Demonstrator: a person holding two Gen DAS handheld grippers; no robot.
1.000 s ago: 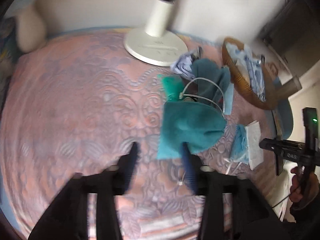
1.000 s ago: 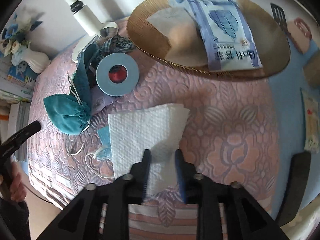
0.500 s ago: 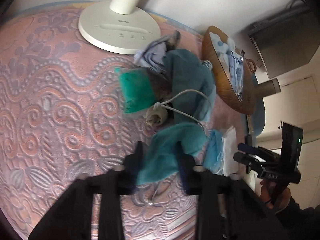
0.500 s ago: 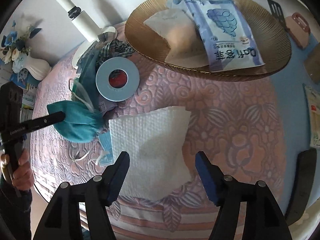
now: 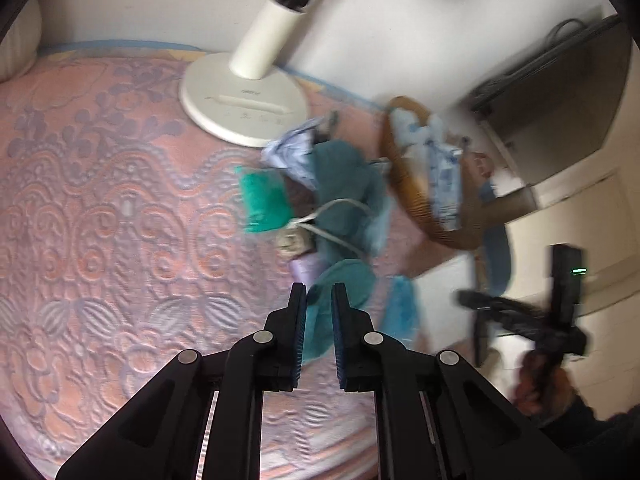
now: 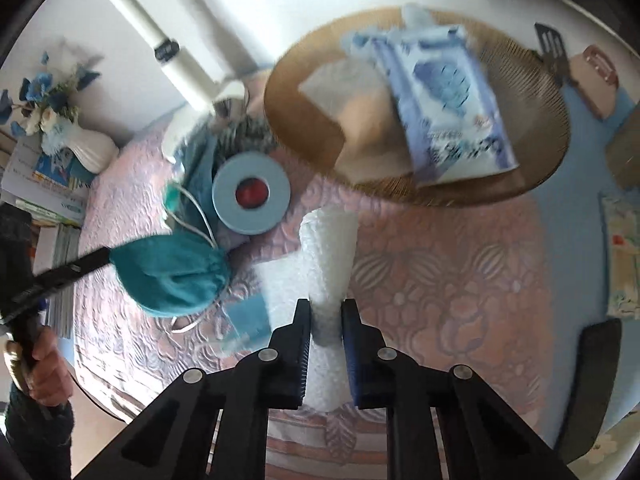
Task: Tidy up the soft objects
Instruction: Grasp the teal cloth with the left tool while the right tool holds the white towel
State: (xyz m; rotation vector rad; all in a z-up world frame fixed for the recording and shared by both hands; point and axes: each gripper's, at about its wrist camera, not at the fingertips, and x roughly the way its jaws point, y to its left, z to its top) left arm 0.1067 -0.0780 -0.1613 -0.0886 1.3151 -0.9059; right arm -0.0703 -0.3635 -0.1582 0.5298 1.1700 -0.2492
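Blur smears the woven round basket [image 6: 532, 92]. Left gripper [image 5: 319, 300] pinches the teal drawstring cloth pouch [image 6: 172, 272]; right gripper [image 6: 325, 312], closing, clamps the white paper towel [image 6: 328, 248] beside a blue tape roll [image 6: 251, 194].

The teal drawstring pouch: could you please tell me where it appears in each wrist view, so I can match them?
Left wrist: the teal drawstring pouch sits low centre, pinched between the left gripper fingers.
Right wrist: the pouch is at left of centre, at the tip of the left gripper.
Shared landmark: the white lamp base, beyond the pouch in both.
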